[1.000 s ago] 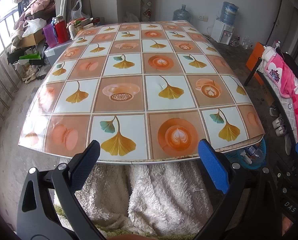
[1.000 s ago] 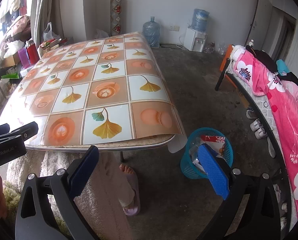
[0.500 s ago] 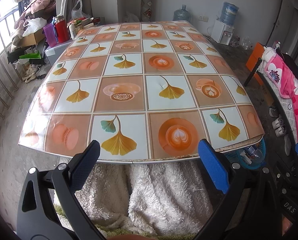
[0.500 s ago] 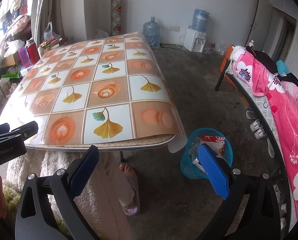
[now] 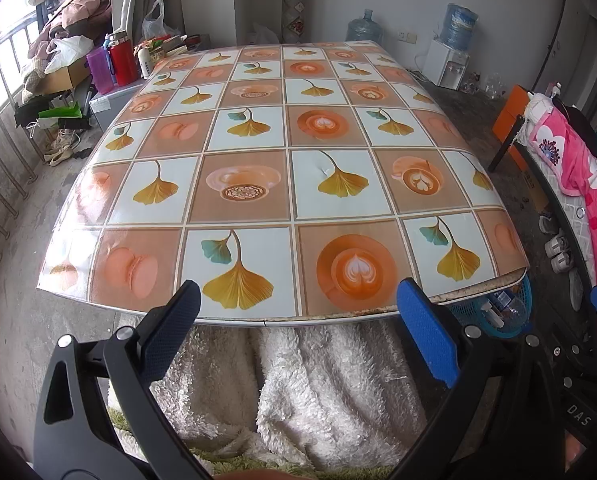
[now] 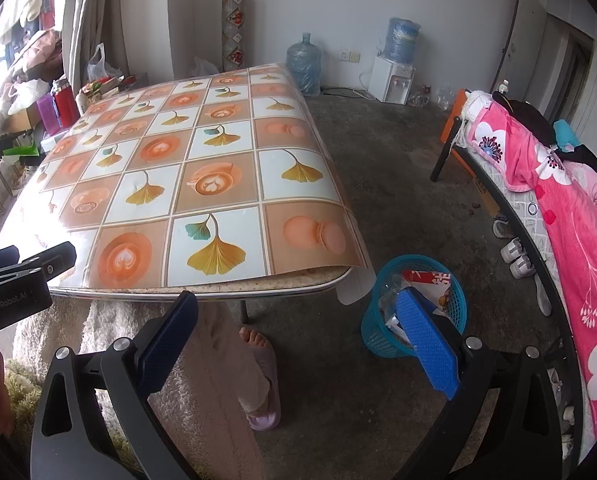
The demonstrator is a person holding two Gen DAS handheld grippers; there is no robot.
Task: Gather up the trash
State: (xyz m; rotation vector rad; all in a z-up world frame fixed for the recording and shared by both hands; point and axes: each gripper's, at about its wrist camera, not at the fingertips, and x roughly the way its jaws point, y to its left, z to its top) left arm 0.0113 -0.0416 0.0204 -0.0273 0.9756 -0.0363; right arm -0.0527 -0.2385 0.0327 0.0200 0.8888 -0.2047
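Both the left tongs (image 5: 296, 320) and right tongs (image 6: 298, 316) are gaping wide apart, gripping nothing and hovering before the table (image 5: 338, 314). Trash is sitting in the blue basket (image 6: 456, 304) on the floor beside the table's corner, partly hidden behind the right tongs' blue pad.

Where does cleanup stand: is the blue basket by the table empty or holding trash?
Holding trash: the blue basket stands upright, with wrappers and a red-and-white packet visible inside.

Right tool (image 6: 298, 334) jaws spread wide and empty, blue plastic mesh basket (image 6: 456, 296) of trash on floor right of tile-patterned bench (image 6: 202, 172)
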